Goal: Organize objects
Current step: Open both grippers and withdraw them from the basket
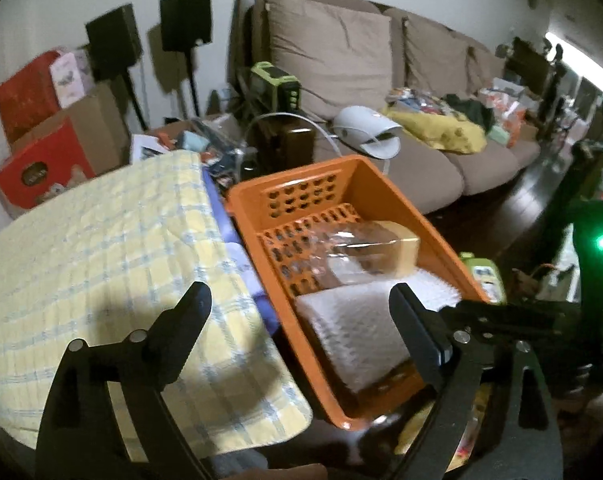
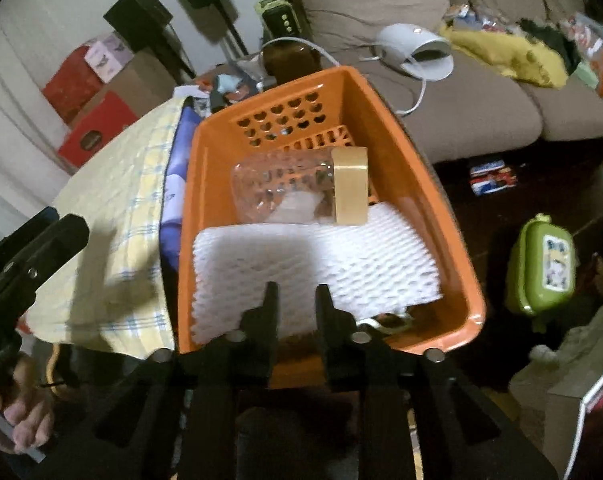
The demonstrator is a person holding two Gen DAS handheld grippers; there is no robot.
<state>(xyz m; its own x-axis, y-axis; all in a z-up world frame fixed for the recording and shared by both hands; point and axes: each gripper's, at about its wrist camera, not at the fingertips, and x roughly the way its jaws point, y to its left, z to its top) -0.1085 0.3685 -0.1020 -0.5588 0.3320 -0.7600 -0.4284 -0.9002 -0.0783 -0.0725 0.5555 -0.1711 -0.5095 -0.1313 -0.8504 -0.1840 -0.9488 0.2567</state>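
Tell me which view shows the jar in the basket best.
Right wrist: the jar lies sharp and whole on its side, tan lid to the right, in the basket. Left wrist shows it blurred and glary.

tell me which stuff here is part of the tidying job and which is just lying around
Job:
- orange basket
- clear jar, on its side in the basket
- white foam sheet, in the basket

Lying about:
- checked cloth, beside the basket
- green box, on the floor
- white cap, on the sofa
- red boxes
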